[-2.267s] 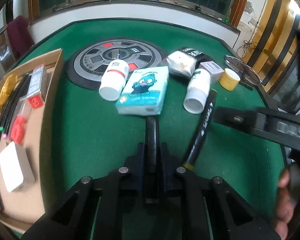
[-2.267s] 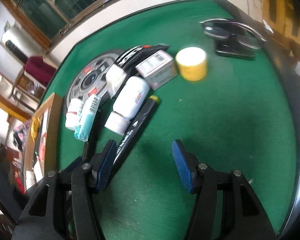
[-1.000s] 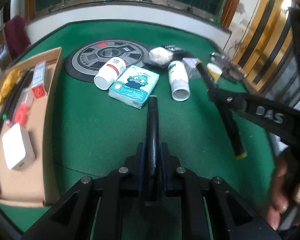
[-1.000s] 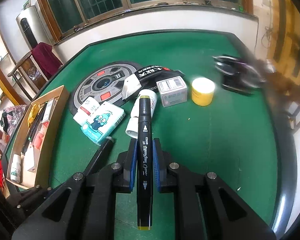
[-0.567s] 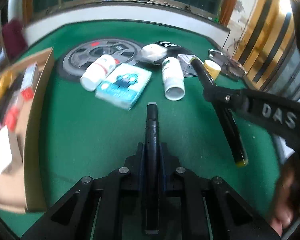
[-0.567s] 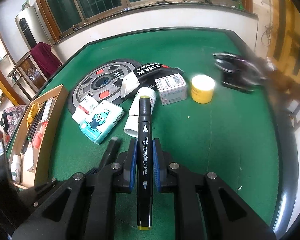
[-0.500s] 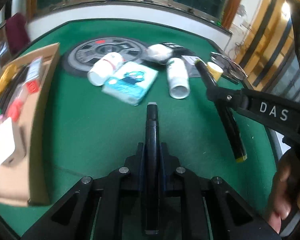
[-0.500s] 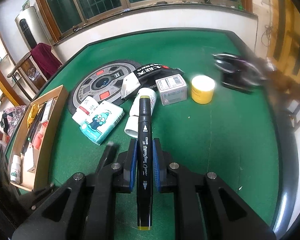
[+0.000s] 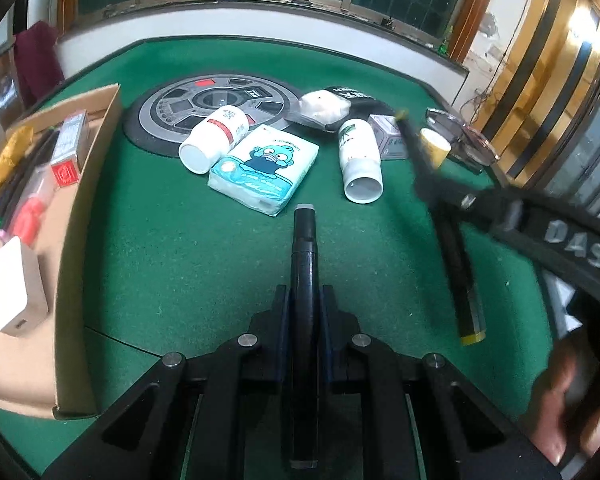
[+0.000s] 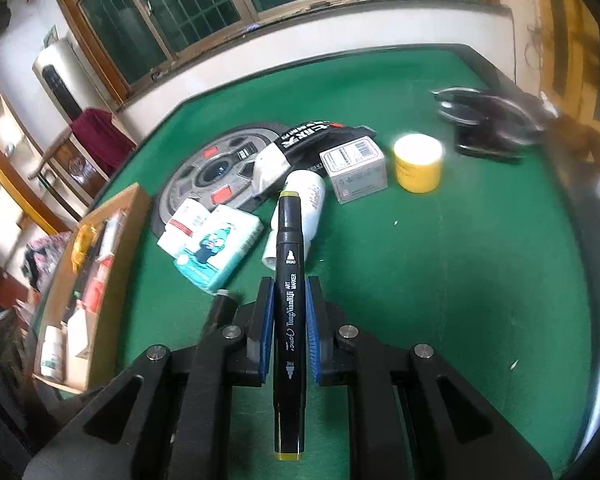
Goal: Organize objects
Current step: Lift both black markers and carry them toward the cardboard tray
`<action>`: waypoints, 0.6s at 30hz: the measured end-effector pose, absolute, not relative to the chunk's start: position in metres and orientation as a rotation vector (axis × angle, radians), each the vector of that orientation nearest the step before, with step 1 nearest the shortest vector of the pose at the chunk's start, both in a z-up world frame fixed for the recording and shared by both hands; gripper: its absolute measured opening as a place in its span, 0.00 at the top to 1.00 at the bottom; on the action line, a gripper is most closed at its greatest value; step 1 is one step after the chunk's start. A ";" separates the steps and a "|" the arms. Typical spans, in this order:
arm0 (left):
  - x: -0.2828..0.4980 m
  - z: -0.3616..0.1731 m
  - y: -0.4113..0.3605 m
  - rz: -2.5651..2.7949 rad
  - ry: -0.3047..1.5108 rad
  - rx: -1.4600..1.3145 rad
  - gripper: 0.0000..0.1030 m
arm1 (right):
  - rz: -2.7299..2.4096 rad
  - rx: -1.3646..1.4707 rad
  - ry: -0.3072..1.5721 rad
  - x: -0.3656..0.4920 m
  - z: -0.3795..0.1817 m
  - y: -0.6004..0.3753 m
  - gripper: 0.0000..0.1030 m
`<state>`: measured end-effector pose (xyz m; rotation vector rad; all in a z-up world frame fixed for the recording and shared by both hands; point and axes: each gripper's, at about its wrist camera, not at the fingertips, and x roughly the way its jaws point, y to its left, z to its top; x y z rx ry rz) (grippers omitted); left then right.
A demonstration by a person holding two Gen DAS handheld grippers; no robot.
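Left gripper (image 9: pixel 305 320) clamped on a dark pen (image 9: pixel 305 264); right gripper (image 10: pixel 287 324) clamped mid-barrel on a marker (image 10: pixel 287 304); both probably light, stiff, smooth.

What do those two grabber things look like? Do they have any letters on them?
Both are matte black plastic frames with round silver bolts at the joints. The right gripper has blue ridged pads inside its fingers. The left gripper has dark pads. Seen from the left wrist view, the right gripper's side carries raised grey letters "DAS". No cables or sleeves show.
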<state>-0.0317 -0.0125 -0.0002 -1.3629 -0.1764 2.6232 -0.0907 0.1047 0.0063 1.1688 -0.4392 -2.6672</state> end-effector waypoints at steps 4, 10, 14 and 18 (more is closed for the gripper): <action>-0.031 0.001 -0.003 2.666 -0.110 -1.387 0.89 | -2.713 1.028 -0.418 -0.083 0.018 0.106 0.88; -0.024 -0.001 -0.005 2.629 -0.220 -1.357 0.89 | -2.700 1.028 -0.489 -0.085 0.023 0.119 0.88; -0.012 0.001 -0.013 2.568 -0.320 -1.334 0.89 | -2.661 1.043 -0.488 -0.080 0.024 0.114 0.88; 0.010 0.006 -0.028 2.552 -0.395 -1.279 0.89 | -2.608 1.109 -0.517 -0.081 0.017 0.111 0.88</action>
